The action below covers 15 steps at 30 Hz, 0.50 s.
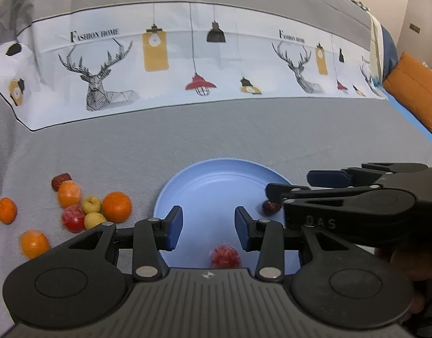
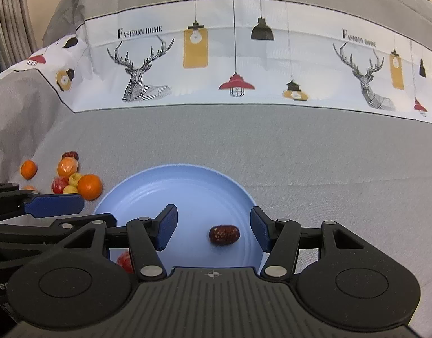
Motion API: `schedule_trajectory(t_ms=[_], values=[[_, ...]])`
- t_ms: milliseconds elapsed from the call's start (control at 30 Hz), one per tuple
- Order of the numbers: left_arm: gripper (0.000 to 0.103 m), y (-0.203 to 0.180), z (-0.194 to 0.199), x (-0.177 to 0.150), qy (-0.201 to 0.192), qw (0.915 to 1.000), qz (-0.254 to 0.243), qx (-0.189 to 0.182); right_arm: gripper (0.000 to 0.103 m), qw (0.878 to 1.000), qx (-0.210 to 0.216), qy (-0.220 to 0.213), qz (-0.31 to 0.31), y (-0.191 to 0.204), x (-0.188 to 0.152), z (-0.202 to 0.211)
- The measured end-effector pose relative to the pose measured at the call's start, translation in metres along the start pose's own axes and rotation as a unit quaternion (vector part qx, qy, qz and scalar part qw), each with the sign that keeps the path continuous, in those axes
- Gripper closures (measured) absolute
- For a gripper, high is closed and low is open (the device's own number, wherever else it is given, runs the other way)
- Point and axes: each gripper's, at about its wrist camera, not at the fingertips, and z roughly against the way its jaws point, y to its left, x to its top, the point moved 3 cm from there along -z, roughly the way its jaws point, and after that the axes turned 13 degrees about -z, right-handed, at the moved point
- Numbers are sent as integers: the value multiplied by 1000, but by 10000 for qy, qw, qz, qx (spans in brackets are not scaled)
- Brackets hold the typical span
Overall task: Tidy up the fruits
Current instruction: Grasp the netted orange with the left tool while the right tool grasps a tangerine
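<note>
**Two fruits on the plate, the rest heaped beside it**

Round pale-blue plastic plate (image 2: pixel 187 186) resting on grey cloth-covered desk (image 2: pixel 314 152). On the plate: wrinkled dark-red date (image 2: pixel 224 235) toward its right side, red wrapped fruit (image 1: pixel 225 256) at its near edge. Left of the plate, a loose cluster: large orange tangerine (image 1: pixel 116 206) closest to the plate, two small yellow fruits (image 1: pixel 91 204) just beside it, red round fruit (image 1: pixel 73 218), further oranges and another dark-red date (image 1: pixel 61 180) beyond. Left gripper (image 1: pixel 209 225) over the plate, blue-padded fingers (image 1: pixel 175 226) parted, empty. Right gripper (image 2: pixel 213 229) over the plate's right half, fingers parted wider, date between them, untouched.
</note>
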Motion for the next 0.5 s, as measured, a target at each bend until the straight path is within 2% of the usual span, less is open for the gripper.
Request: schedule_trajectory(t_ms=[33, 100, 133, 167, 200, 267, 333, 433, 500], values=[[59, 3, 3, 1, -60, 10000, 52, 56, 44, 10000, 5, -51, -34, -1, 1, 1], [69, 14, 10, 1, -189, 9995, 230, 140, 46, 9998, 13, -155, -133, -4, 5, 4], [79, 24, 15, 2, -266, 9988, 399, 132, 48, 9996, 26, -199, -201, -5, 7, 5], [82, 36, 21, 4, -346, 9974, 627, 88, 60, 9993, 52, -233, -272, -7, 9, 6], [82, 48, 27, 5, -413, 9957, 833, 50, 69, 9989, 124, -260, -368, -8, 12, 8], [82, 80, 38, 9, -521, 9911, 1220, 106, 73, 9981, 237, -314, -476, -8, 15, 10], [82, 110, 42, 10, -463, 9867, 1535, 283, 74, 9976, 344, -368, -469, -5, 16, 13], [81, 152, 38, -2, -245, 9759, 2091, 581, 73, 9971, 533, -325, -434, 2, 17, 13], [79, 173, 27, -22, 124, 9575, 2844, 462, 73, 9966, 676, -233, -410, 8, 16, 12]])
